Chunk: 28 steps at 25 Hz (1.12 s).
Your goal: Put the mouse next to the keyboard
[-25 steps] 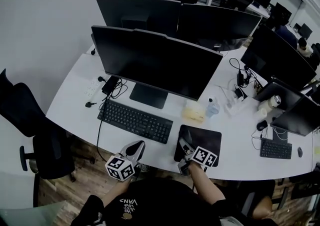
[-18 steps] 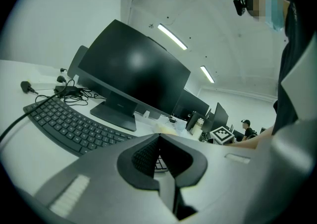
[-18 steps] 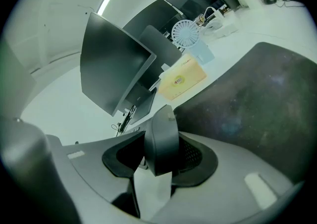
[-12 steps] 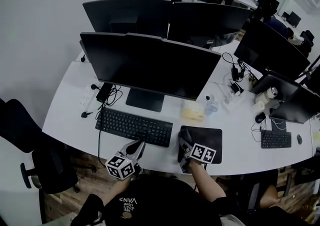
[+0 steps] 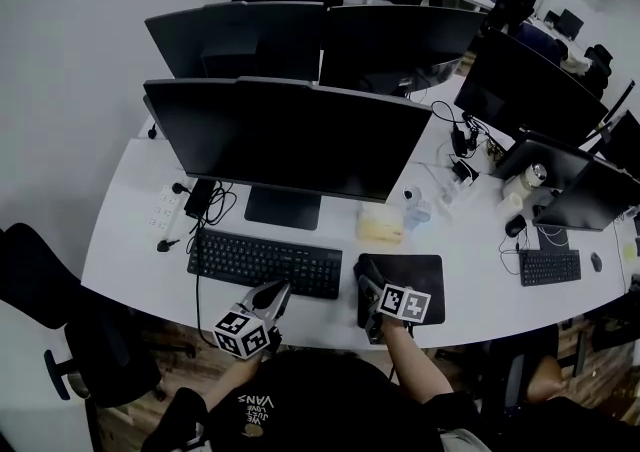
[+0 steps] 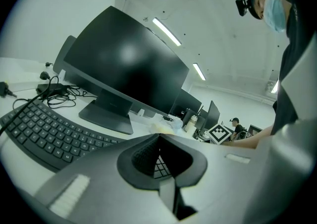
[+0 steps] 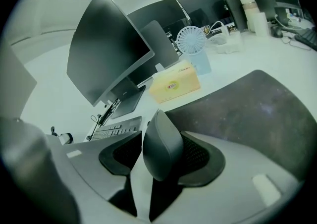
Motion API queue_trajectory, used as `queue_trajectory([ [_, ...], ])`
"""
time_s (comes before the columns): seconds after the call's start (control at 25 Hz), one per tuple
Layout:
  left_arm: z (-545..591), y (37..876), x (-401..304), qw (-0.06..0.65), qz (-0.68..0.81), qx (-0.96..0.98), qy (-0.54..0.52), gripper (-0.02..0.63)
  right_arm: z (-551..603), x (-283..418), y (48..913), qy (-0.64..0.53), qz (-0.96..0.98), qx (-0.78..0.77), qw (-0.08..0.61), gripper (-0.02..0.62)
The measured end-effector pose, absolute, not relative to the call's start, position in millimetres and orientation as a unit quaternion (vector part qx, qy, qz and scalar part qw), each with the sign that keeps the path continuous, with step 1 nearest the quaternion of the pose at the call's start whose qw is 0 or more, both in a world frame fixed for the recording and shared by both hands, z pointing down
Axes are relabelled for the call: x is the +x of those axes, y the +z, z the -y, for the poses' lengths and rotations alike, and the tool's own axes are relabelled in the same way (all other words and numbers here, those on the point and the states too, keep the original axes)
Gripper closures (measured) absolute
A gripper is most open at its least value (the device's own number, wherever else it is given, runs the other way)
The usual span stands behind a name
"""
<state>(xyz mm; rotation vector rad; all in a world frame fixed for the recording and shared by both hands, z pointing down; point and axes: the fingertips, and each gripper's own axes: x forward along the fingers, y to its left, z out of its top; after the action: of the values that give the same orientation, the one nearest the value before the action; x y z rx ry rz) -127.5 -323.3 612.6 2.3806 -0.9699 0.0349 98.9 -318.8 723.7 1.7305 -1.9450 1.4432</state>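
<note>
My right gripper [image 5: 368, 292] hangs over the left edge of the dark mouse pad [image 5: 412, 270], just right of the black keyboard [image 5: 265, 262]. In the right gripper view the dark grey mouse [image 7: 161, 151] stands on its side between the jaws of the right gripper [image 7: 163, 138]. The jaws have just been opening, and a thin gap shows beside the left pad. Past them lie the mouse pad [image 7: 257, 109] and the keyboard [image 7: 116, 130]. My left gripper [image 5: 274, 293] is shut and empty near the keyboard's front right corner. In its own view the left gripper [image 6: 158, 139] points across the keyboard [image 6: 44, 129].
A large monitor [image 5: 285, 145] stands behind the keyboard. A yellow tissue box [image 5: 380, 228] and a small fan [image 7: 190, 39] sit behind the mouse pad. The white desk's front edge [image 5: 320, 328] runs just under both grippers. A second keyboard [image 5: 548, 266] lies far right.
The head view has swung a little, so the desk sits lower left in the picture. The left gripper has edged closer to the keyboard. The right gripper has tipped lower at the pad's left edge.
</note>
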Motion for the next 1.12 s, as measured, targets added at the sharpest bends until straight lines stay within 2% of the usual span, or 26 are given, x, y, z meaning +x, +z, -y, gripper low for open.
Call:
queue_trajectory([
  [0.16,326,616,-126,0.283,0.356,0.891,0.016,0.604,314,101,728,0.478,0.646,0.585,0.109,0.318],
  [0.4,324,619,-121,0.287,0.354,0.890,0.020,0.604,310,107,725,0.444,0.656,0.589,0.161,0.279],
  [0.76,315,615,-110,0.286,0.368,0.885,0.015,0.604,310,110,711,0.427,0.684,0.566,0.172,0.278],
  [1.12,297,604,-109,0.274,0.412,0.869,0.004,0.604,316,104,678,0.404,0.732,0.529,0.145,0.279],
])
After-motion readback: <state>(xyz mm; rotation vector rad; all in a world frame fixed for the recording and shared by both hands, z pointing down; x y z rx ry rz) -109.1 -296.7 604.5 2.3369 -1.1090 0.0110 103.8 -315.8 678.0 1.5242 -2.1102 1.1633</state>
